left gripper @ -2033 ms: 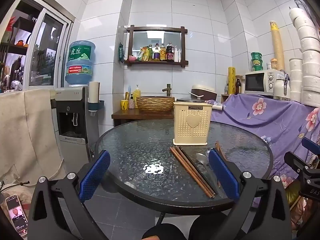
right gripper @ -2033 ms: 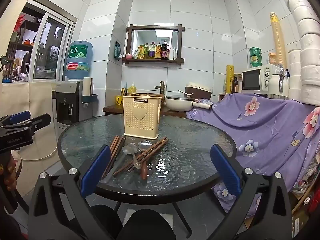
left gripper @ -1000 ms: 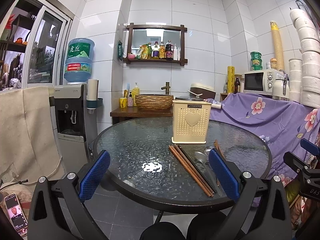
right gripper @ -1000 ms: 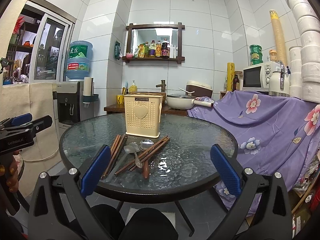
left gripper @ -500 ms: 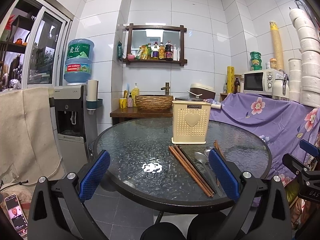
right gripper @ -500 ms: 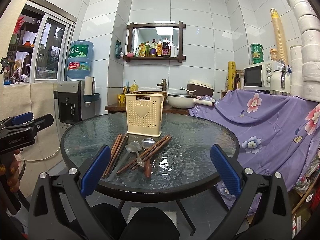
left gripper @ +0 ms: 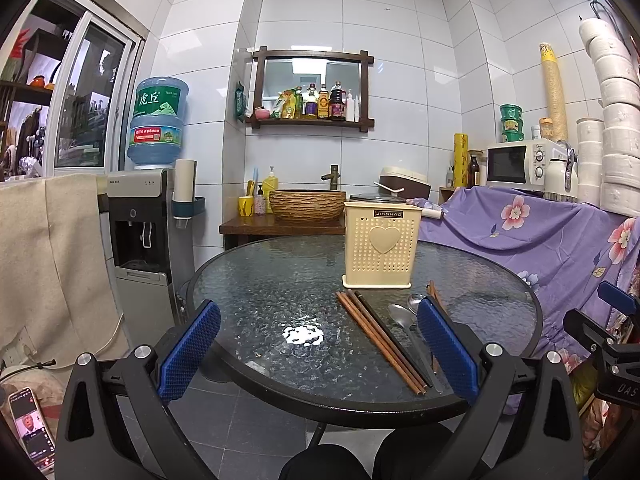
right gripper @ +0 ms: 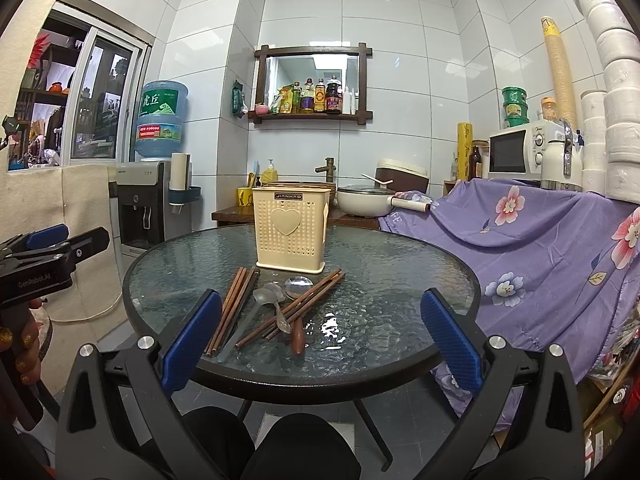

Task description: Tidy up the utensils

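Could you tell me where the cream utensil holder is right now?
The cream utensil holder stands upright mid-table, just behind the loose chopsticks and spoons.

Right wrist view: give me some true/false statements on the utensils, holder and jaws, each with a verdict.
1. The cream perforated plastic utensil holder stands upright on the round glass table. True.
2. The brown wooden chopsticks are already inside the holder. False: they lie on the glass in front of it.
3. The right gripper has its jaws wide open, holding nothing. True.
4. The left gripper clamps a metal spoon. False: its jaws are open and empty; the spoon lies on the table.
5. The holder lies tipped over. False: it stands upright.
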The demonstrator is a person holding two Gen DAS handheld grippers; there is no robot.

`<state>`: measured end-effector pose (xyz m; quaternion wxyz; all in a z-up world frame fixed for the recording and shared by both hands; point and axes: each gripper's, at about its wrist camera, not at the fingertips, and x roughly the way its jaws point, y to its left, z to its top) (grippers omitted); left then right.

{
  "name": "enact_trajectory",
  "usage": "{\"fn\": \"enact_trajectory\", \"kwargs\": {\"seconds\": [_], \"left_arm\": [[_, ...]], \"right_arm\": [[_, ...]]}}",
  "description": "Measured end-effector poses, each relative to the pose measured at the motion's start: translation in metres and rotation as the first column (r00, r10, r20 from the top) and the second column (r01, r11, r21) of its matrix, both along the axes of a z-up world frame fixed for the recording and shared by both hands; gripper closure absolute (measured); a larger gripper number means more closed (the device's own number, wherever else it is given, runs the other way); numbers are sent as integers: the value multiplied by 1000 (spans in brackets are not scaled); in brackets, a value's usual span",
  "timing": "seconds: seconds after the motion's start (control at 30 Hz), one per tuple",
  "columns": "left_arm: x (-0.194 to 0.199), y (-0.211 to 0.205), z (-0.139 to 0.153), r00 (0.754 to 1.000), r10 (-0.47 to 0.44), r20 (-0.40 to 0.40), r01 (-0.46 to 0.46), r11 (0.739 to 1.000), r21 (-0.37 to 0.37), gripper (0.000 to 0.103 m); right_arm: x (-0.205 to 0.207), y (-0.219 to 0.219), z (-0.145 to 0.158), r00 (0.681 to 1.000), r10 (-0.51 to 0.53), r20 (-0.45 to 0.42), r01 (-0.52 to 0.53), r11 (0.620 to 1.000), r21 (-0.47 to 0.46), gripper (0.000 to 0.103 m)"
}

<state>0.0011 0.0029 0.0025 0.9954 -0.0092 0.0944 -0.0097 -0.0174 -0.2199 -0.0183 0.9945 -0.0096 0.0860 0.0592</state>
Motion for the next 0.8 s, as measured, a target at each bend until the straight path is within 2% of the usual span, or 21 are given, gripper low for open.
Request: {"fn": "enact_trajectory", "kwargs": {"seconds": [0.8], "left_arm": [[0, -1, 0, 1000, -5, -2, 5, 1000, 0, 6]], "right_arm": [[1, -2, 2, 1000, 6, -9, -6, 1000, 5, 5]]}}
